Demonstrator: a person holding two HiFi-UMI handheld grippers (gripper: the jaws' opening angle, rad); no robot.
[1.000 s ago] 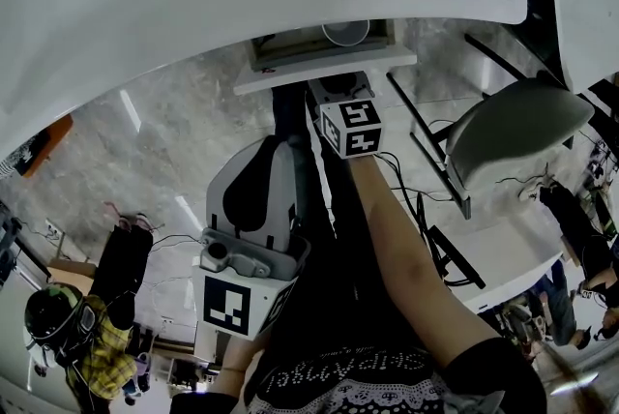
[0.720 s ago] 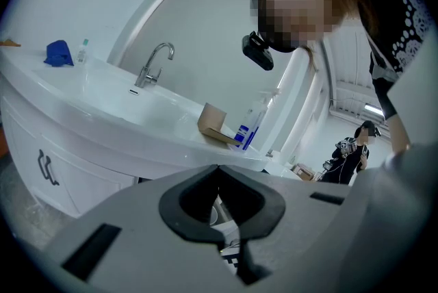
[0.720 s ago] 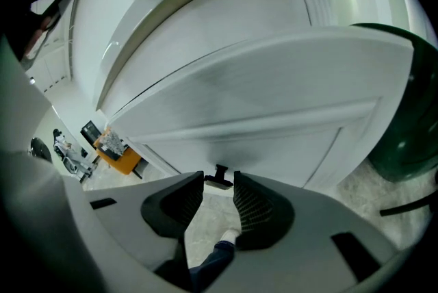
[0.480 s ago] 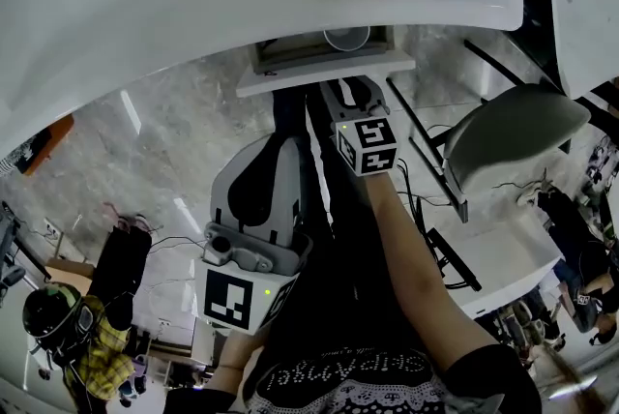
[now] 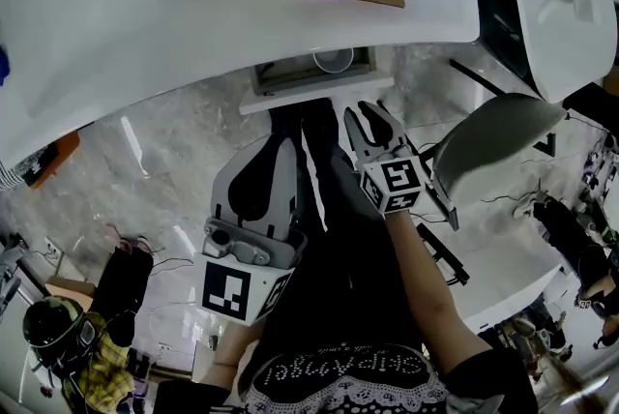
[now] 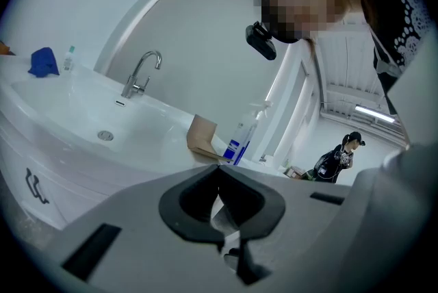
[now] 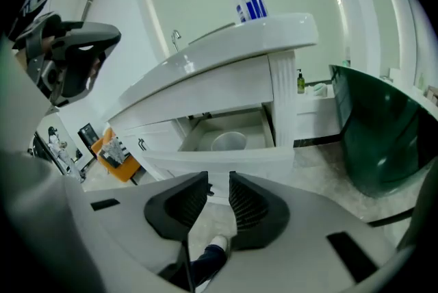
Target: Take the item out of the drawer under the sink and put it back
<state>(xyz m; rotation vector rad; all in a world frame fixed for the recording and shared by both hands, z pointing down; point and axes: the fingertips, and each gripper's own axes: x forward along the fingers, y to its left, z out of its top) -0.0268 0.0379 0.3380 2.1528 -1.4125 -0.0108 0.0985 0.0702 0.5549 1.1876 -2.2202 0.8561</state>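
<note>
The right gripper [image 7: 219,190] was empty, its jaws narrowly apart after just closing in. Ahead and below it, the white bowl [image 7: 228,142] sat in the open drawer [image 7: 274,160]. The put-back looked done, so next probably came a square push on the drawer front. The left gripper [image 6: 220,172] was pressed together on nothing.
</note>
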